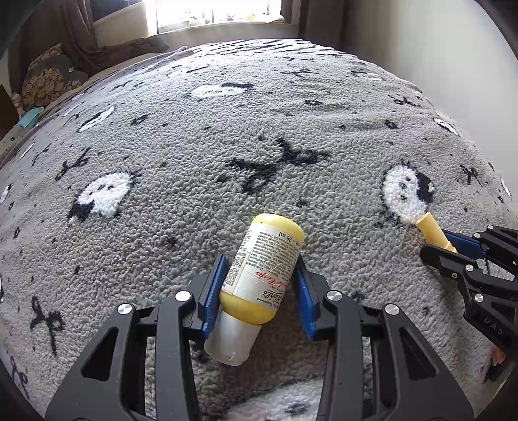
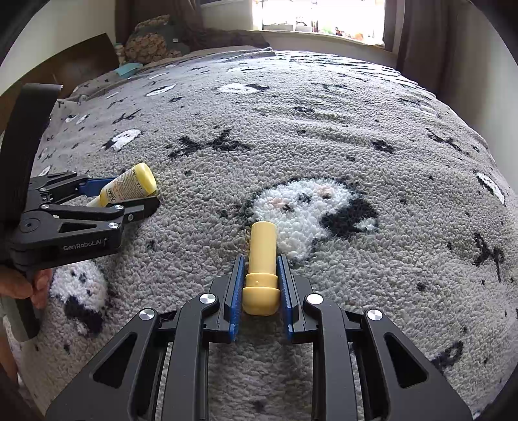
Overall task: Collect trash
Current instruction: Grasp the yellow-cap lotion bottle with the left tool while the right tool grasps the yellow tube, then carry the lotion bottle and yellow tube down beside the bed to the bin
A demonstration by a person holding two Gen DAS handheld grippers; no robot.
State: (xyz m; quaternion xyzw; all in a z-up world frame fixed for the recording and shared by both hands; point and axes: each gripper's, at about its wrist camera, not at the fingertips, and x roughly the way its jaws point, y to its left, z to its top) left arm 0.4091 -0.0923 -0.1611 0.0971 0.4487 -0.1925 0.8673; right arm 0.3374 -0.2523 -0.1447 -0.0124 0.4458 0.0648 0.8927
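A small yellow bottle with a white printed label and a pale cap lies tilted on the grey shaggy rug. My left gripper is shut on it, a blue pad against each side. In the right wrist view the same bottle sticks out of the left gripper at the left, and a hand holds that gripper's handle. My right gripper is shut on a slim yellow stick tube, its wider end toward the camera. The left wrist view shows the tube and the right gripper at the right edge.
The rug carries black marks and white sheep-like patches. Patterned cushions and a teal item lie beyond its far left edge. A bright window with dark curtains is at the back; a pale wall runs along the right.
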